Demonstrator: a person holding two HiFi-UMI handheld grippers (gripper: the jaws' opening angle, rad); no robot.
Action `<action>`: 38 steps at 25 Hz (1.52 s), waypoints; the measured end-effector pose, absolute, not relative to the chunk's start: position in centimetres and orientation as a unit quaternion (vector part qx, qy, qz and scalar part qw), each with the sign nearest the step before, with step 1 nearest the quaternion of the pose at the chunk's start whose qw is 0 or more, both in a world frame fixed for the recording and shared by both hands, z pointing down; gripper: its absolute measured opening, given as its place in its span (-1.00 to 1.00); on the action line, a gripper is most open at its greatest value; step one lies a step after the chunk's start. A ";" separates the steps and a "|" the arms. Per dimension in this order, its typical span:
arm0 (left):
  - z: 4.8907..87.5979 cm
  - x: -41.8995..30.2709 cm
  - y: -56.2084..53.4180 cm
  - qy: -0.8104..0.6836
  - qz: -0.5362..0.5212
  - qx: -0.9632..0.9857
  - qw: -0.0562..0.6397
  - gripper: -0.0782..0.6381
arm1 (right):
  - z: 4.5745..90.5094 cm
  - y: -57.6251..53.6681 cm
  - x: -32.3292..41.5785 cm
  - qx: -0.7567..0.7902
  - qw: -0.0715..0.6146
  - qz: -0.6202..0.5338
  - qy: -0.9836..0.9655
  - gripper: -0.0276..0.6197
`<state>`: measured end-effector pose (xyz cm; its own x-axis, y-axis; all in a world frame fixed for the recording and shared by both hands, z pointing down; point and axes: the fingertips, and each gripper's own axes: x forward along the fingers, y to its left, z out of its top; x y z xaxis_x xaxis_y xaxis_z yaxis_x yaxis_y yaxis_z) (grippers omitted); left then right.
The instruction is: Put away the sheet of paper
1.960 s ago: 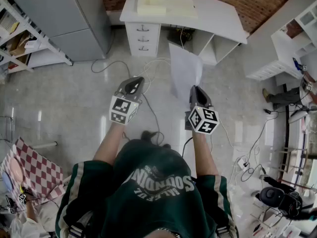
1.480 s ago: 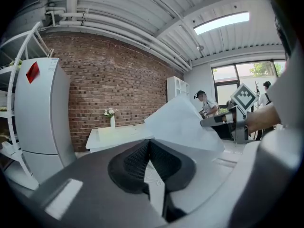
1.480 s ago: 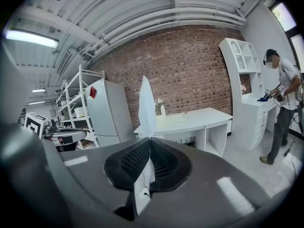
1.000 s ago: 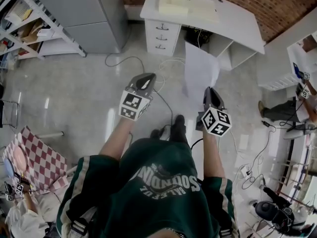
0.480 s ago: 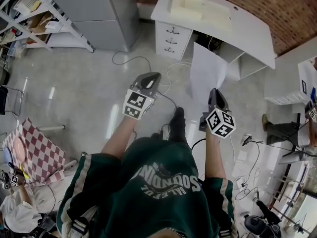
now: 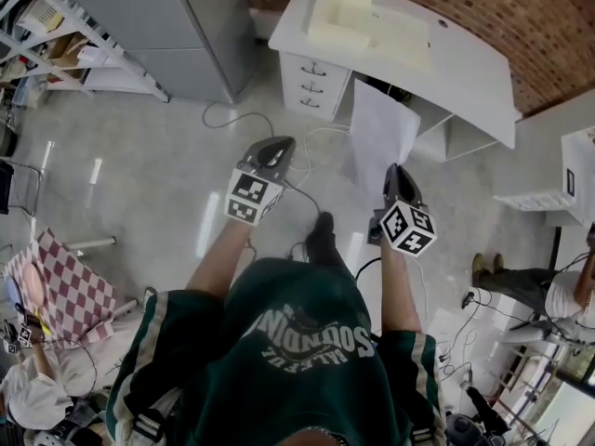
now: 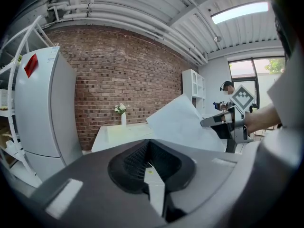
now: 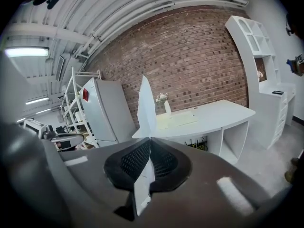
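- Right claw (image 8: 150, 138): jaws clamped on the bottom edge of the paper (image 6: 376, 136).
- The sheet stands up from the tips toward 12 o'clock, held in the air above the floor.
- Left claw (image 7: 148, 141): jaws together, nothing between them. It sits at 9 o'clock of the right claw, clear of the sheet.
- Table (image 6: 465, 59) is at 12 o'clock of both claws, beyond the sheet and not touching it. Its drawers (image 6: 314, 86) are at the left end.
- Fridge (image 6: 200, 26) is at 11 o'clock.
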<state>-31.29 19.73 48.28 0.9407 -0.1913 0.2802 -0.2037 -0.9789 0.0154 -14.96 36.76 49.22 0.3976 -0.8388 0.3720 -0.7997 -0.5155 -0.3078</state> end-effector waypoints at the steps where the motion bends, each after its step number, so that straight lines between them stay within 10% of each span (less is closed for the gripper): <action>1: 48.3 -30.5 19.6 -0.102 0.142 0.984 0.022 -0.75 | 49.3 36.5 -14.1 -0.833 0.040 -0.248 0.492 -0.91; 38: 49.4 -13.9 12.8 -0.167 0.161 0.973 0.024 -0.75 | 51.3 27.2 4.6 -0.786 0.044 -0.271 0.554 -0.91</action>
<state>-13.89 12.83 49.38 0.8928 -0.3165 0.3205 -0.3320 -0.9432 -0.0066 4.63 27.18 51.28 0.2386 -0.8944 0.3782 -0.8471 -0.3821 -0.3692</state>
